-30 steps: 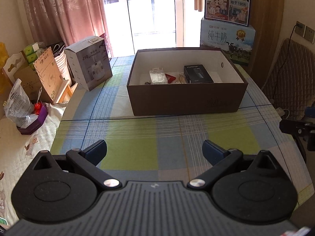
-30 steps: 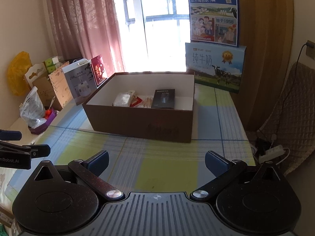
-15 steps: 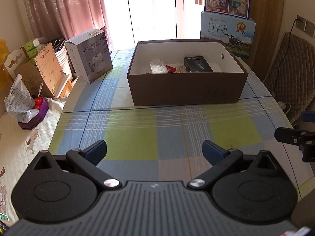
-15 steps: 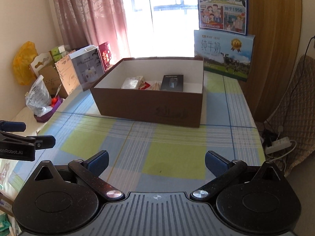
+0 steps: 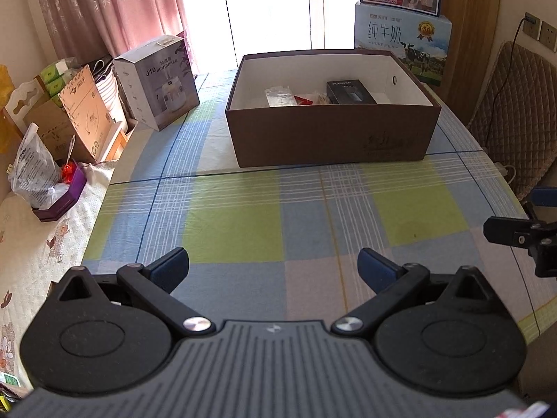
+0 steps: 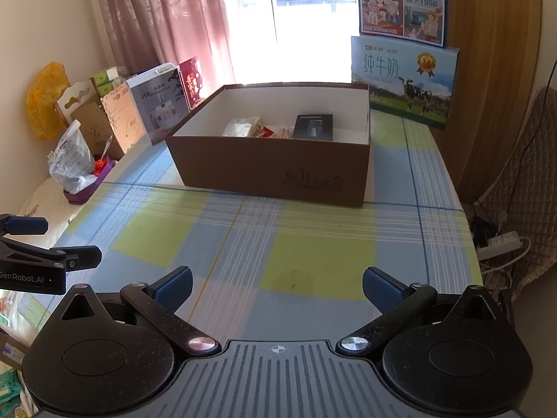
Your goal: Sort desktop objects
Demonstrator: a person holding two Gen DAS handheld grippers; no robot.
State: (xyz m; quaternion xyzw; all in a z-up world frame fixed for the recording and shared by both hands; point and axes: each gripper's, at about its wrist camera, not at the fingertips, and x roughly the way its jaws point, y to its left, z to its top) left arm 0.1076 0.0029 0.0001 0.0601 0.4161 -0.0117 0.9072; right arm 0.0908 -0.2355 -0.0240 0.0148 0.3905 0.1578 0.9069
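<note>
Nearest the cameras, the left tool (image 5: pixel 273 266) and the right tool (image 6: pixel 276 287) are both seen spread wide, nothing held between their blue ribbed pads, each held low over the near part of the counter (image 5: pixel 243 230). The counter is covered by a soft checked cloth of blue, green and pale squares. In the left wrist view the right tool appears at the right edge; in the right wrist view the left tool appears at the left edge.

Well ahead of both tools, a brown cardboard box (image 5: pixel 330 139) with a white inside is set on the cloth, its long axis running left to right across the view. Inside, toward the far wall, a flat black carton (image 6: pixel 313 127) is laid with its long axis pointing away, beside a clear crinkled packet (image 5: pixel 280 95) and a small red item (image 5: pixel 303 100). Behind the box a printed milk carton (image 6: pixel 403 80) is stood upright.
</note>
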